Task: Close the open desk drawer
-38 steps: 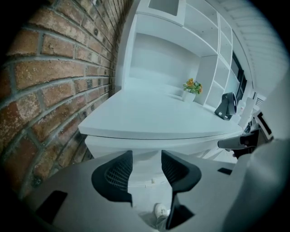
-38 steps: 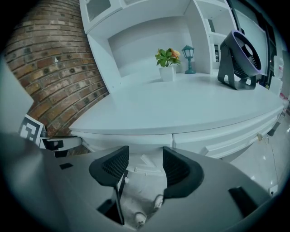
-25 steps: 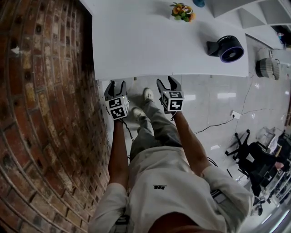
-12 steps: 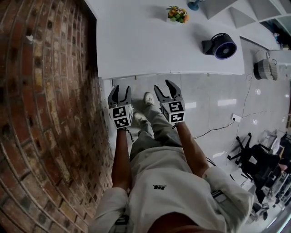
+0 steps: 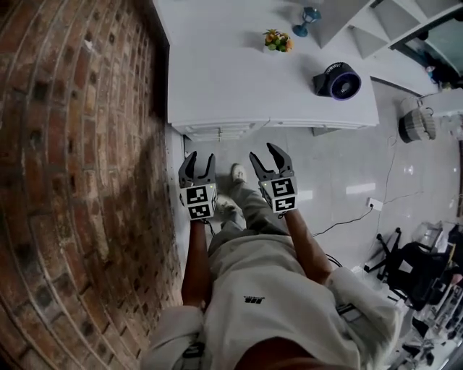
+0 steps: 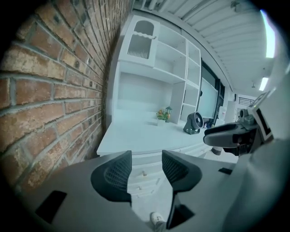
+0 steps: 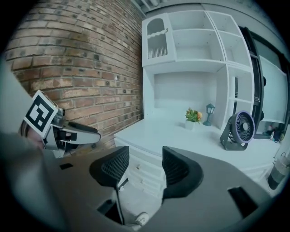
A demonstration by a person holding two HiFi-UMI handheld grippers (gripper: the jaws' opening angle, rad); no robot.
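Note:
A white desk point(image 5: 239, 79) stands against the brick wall. A stack of white drawers point(image 5: 217, 132) with small knobs shows under its front edge, and again between the jaws as the drawers point(image 6: 144, 173) and the drawers point(image 7: 141, 171). How far any drawer stands out I cannot tell. My left gripper point(image 5: 197, 163) and right gripper point(image 5: 270, 158) hang side by side in front of the desk, a short gap away. Both are open and hold nothing. The left gripper point(image 6: 146, 170) and the right gripper point(image 7: 144, 167) point at the drawer fronts.
A brick wall point(image 5: 79, 181) runs along the left. On the desk are a small fan point(image 5: 336, 79), a potted plant point(image 5: 277, 40) and a little lantern point(image 5: 309, 20). White shelves point(image 7: 195, 50) rise behind. Floor cables point(image 5: 347, 199) and office chairs point(image 5: 409, 264) lie to the right.
The desk's front edge has drawn away from both grippers, which were right at it a second ago. The drawer fronts have come into sight in the head view. Both grippers stay open.

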